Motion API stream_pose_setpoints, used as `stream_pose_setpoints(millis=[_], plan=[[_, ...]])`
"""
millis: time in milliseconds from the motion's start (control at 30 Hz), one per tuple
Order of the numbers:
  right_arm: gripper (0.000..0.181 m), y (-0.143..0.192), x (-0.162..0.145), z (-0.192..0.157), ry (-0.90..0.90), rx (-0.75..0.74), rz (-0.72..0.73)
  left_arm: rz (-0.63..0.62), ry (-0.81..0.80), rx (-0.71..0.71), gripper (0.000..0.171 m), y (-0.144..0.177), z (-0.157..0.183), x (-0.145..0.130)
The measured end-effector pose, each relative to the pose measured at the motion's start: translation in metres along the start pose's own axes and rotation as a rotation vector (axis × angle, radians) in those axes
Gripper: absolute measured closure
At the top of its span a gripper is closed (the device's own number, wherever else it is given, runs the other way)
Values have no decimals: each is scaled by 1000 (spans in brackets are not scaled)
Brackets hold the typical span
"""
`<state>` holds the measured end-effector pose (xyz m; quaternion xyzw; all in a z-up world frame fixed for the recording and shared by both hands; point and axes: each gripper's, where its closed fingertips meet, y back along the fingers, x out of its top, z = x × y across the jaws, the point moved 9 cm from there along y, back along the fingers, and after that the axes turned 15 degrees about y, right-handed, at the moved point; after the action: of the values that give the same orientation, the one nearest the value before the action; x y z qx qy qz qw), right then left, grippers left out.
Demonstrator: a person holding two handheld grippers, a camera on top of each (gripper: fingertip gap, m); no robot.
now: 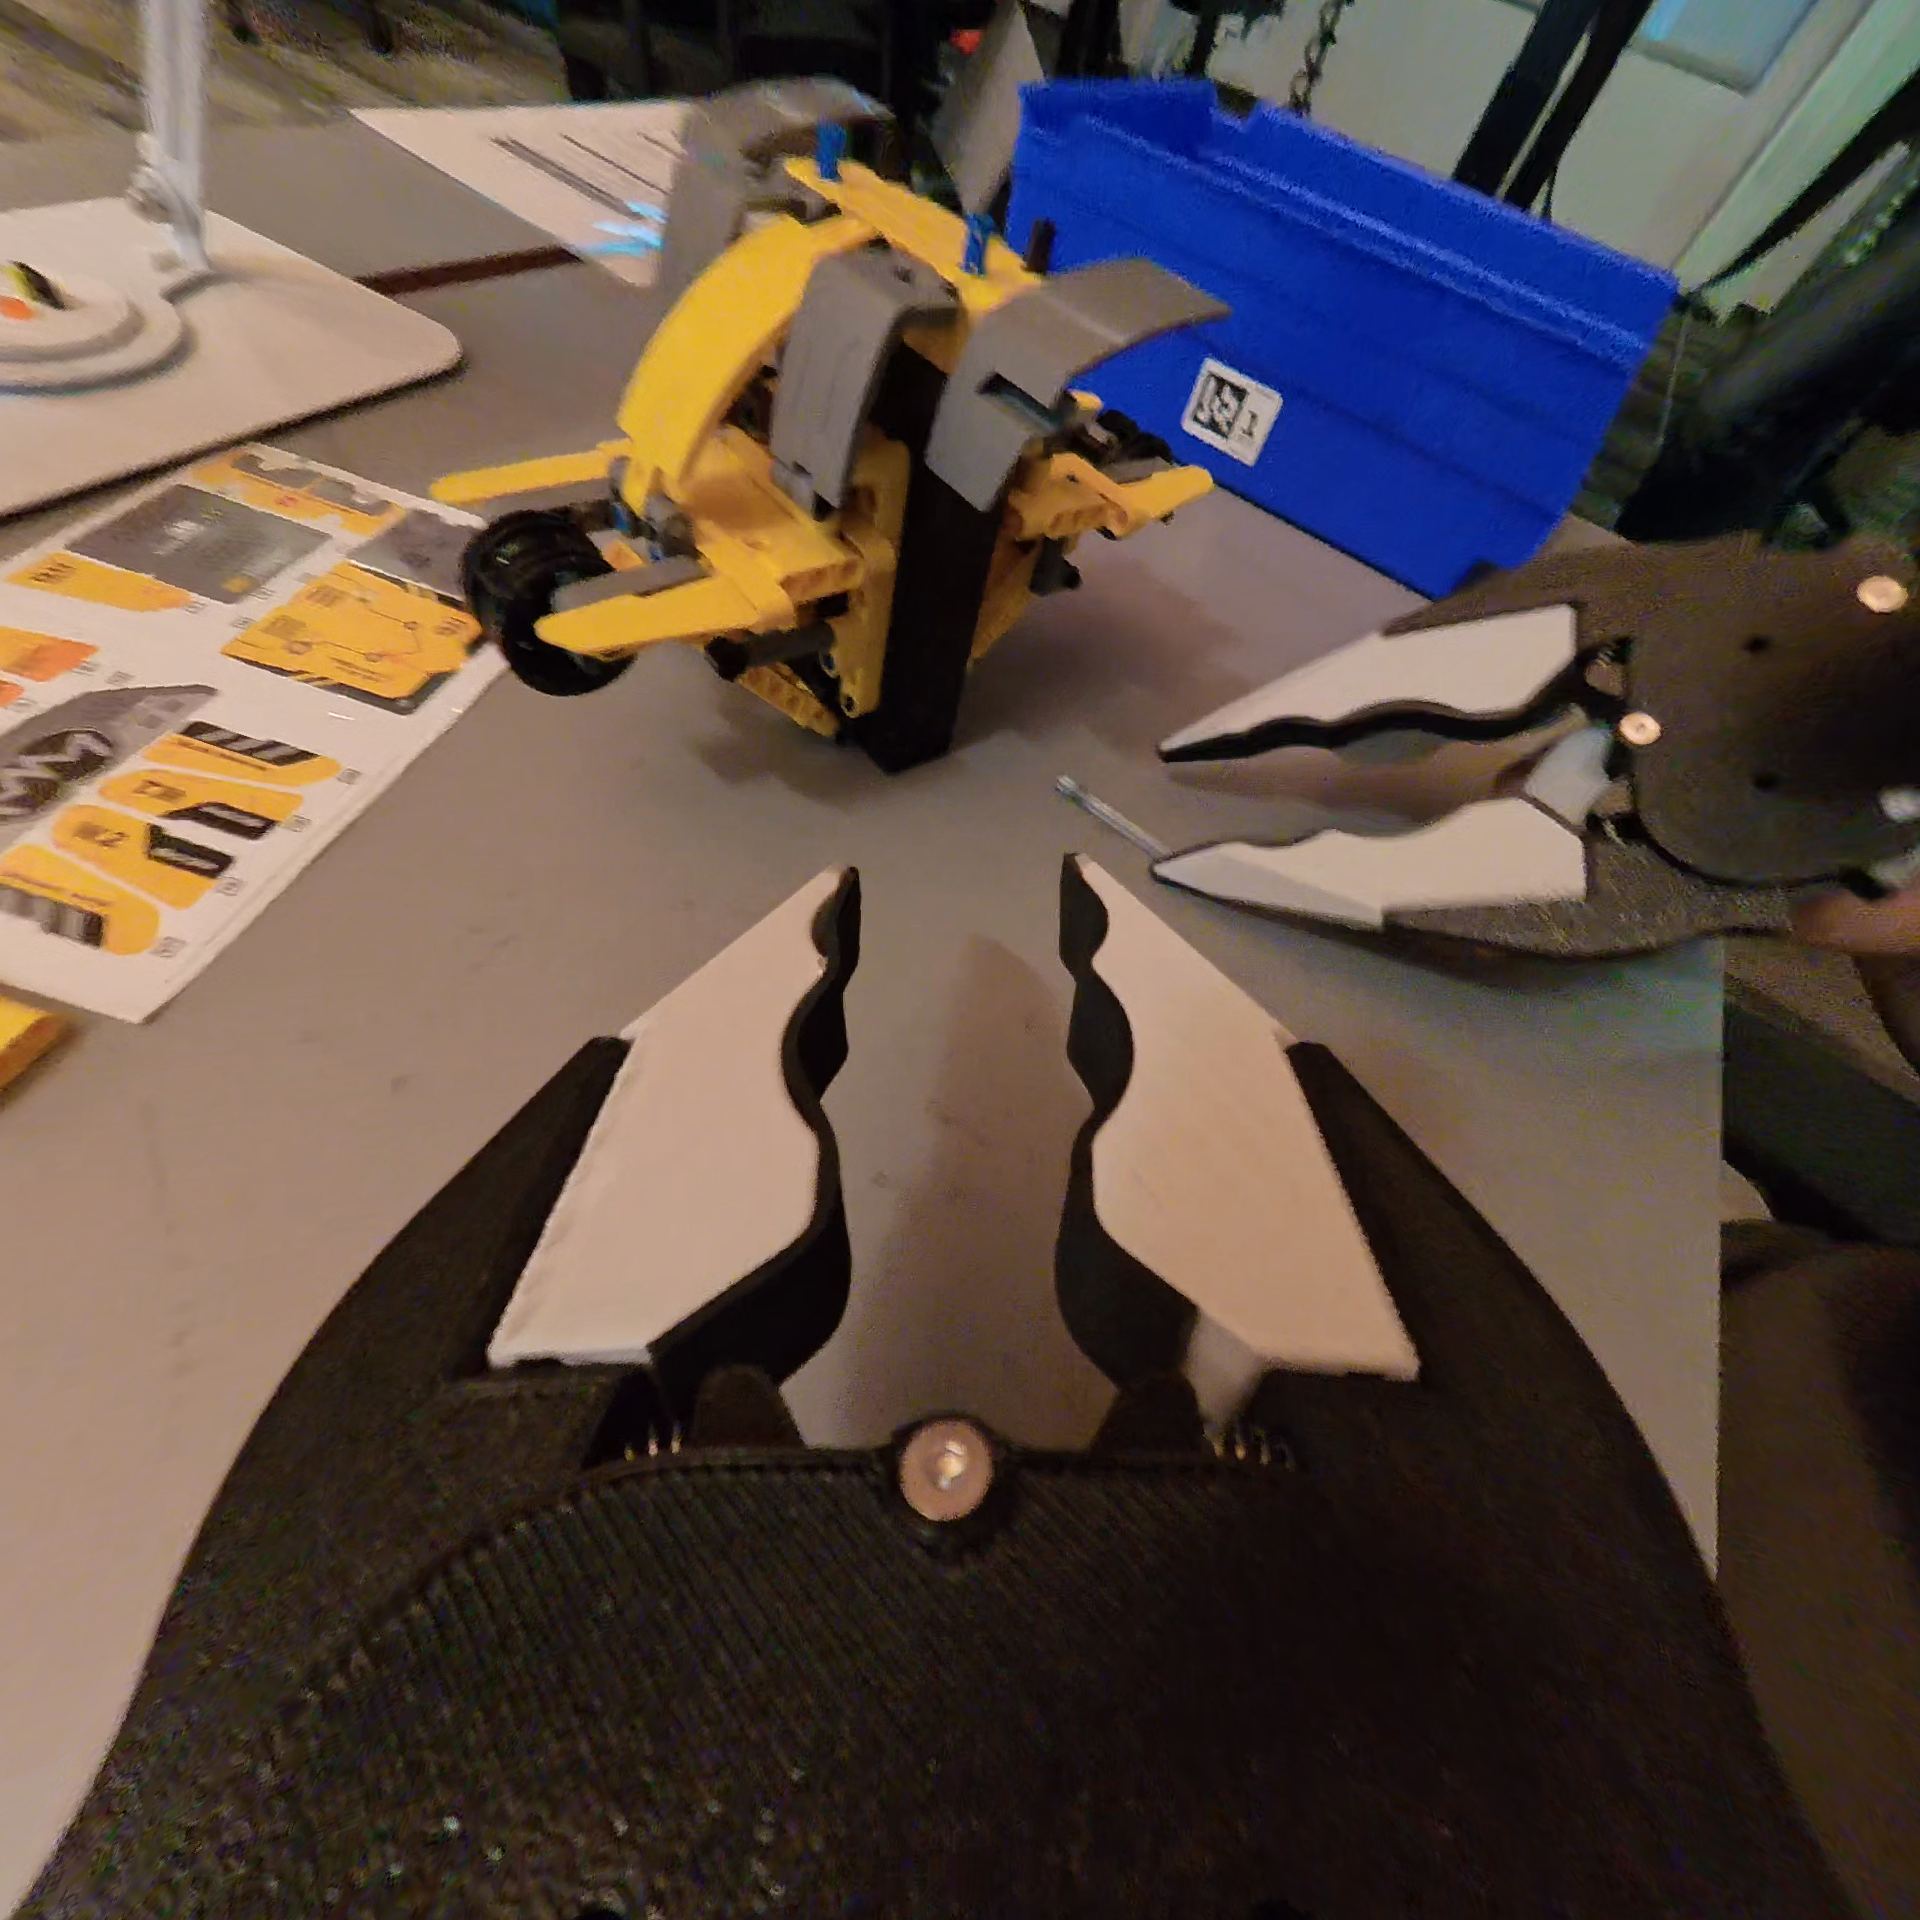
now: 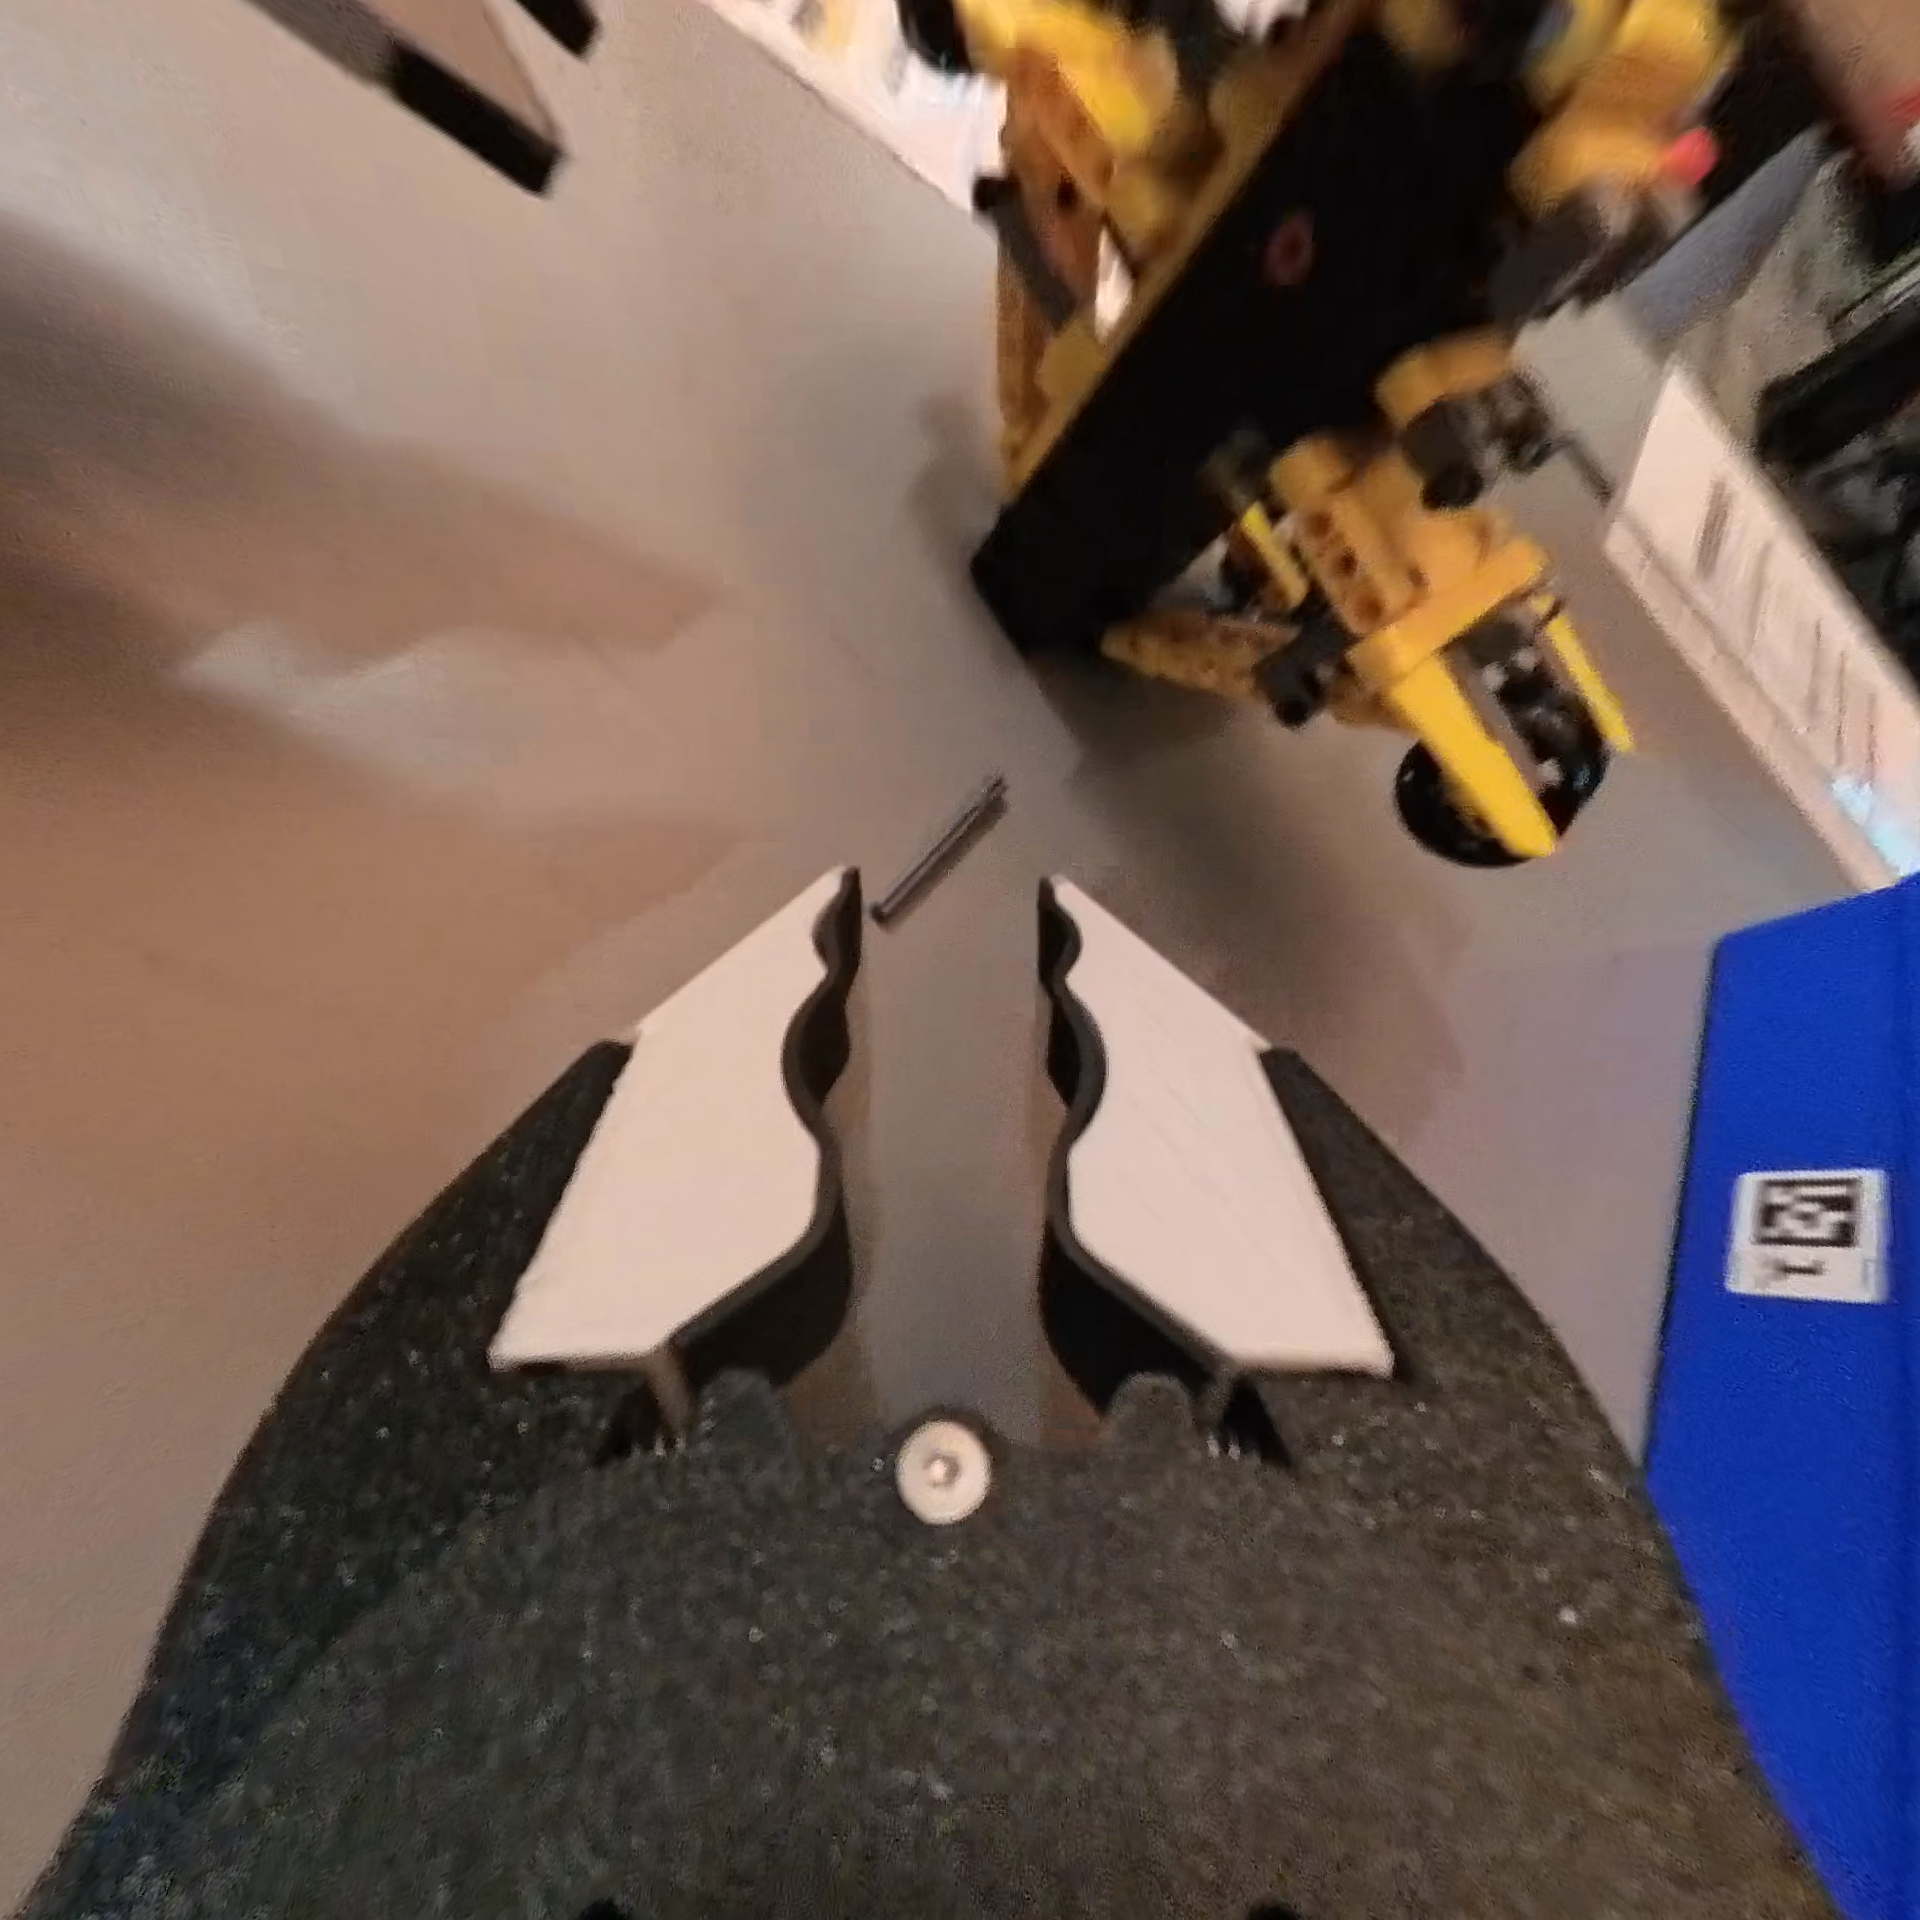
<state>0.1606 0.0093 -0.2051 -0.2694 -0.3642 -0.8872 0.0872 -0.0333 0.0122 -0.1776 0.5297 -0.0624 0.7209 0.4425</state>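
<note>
Toy model (image 2: pixel 1299 343) blurred & cut off at top, blue bin (image 2: pixel 1808 1351) cropped at right

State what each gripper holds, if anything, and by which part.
Nothing is held. The left gripper is open over bare table; the right gripper is open, its fingertips apart just short of a thin dark pin.

The right gripper (image 2: pixel 949 902) hangs over a grey table (image 2: pixel 436 727) with its jaws apart and nothing between them. A thin dark pin (image 2: pixel 940 849) lies flat on the table just beyond the left fingertip (image 2: pixel 831 914), slanting away to the right. Farther off stands a yellow and black brick-built vehicle model (image 2: pixel 1278 395), blurred, with a black wheel (image 2: pixel 1496 800) at its near end. A blue bin (image 2: pixel 1808 1299) bearing a white square-patterned sticker (image 2: pixel 1806 1234) fills the right edge.
</note>
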Motion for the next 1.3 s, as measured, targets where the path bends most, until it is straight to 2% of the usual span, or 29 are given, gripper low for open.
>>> stream_pose_setpoints(millis=[200,500,567,633,733,800,833,900,967,1000,1133,1300], plan=[[181,-8,3,1,-98,177,28,-86,-87,20,132,-10,9,-7],[181,-4,14,-1,-111,165,56,-145,-122,14,131,-16,15,-12],[169,5,9,8,-95,78,47,-145,-116,12,131,-16,14,-11],[165,8,0,13,-93,55,18,-143,-108,4,131,-15,13,-11],[156,0,-9,10,-187,194,9,-142,-110,-4,131,-15,14,-11],[165,-3,-8,9,-271,277,36,-145,-121,-5,131,-15,15,-12],[176,-4,-6,10,-307,300,42,-146,-126,-9,131,-15,16,-12],[178,-4,2,9,-356,377,121,-125,-113,-35,131,-14,17,-11],[178,3,15,10,-419,408,293,-76,-55,-114,134,-9,19,-7],[178,9,22,13,-449,398,397,-51,-10,-185,144,-6,20,-5],[178,31,42,14,-511,381,732,103,193,-459,155,9,19,9],[178,37,54,10,-590,378,917,156,293,-587,164,15,14,13]])
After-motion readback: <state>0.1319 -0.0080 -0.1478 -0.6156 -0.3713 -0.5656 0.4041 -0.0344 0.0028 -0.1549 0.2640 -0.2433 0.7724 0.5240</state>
